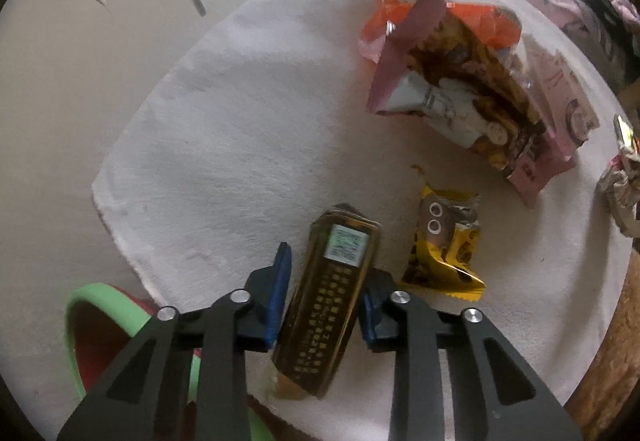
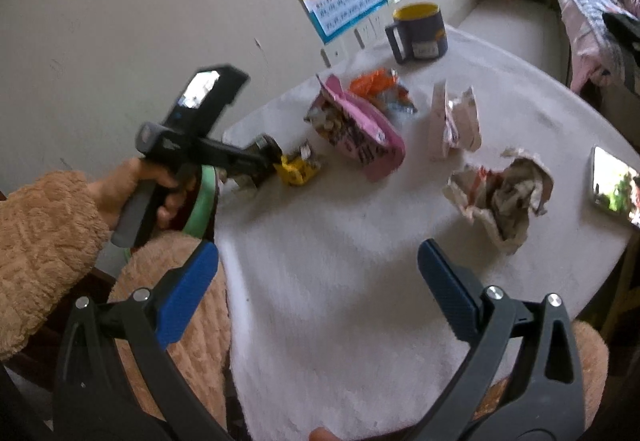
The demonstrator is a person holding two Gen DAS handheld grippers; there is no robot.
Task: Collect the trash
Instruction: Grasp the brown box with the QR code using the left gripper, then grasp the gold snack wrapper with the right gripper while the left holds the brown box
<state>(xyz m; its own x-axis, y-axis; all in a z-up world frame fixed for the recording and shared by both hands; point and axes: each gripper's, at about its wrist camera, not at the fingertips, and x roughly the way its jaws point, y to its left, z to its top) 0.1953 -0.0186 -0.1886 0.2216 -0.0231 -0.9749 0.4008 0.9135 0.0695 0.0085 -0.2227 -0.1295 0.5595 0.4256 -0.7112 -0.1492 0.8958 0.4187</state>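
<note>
A gold and brown snack pack (image 1: 332,301) lies near the edge of the white round table (image 1: 224,121). My left gripper (image 1: 330,265) points down over it, and its blue pads press on the pack's two long sides. A yellow wrapper (image 1: 444,245) lies just right of it. Farther back are a pink bag (image 1: 460,97) and an orange wrapper (image 1: 384,17). In the right wrist view, my right gripper (image 2: 316,247) hangs open over bare table with nothing between its fingers. A crumpled paper wad (image 2: 504,193) lies ahead and to its right.
A green-rimmed bin (image 1: 100,305) stands below the table edge beside the left gripper. A dark mug (image 2: 420,33) stands at the far side by the wall. A phone (image 2: 616,185) lies at the right edge. A white and pink wrapper (image 2: 452,121) stands mid-table.
</note>
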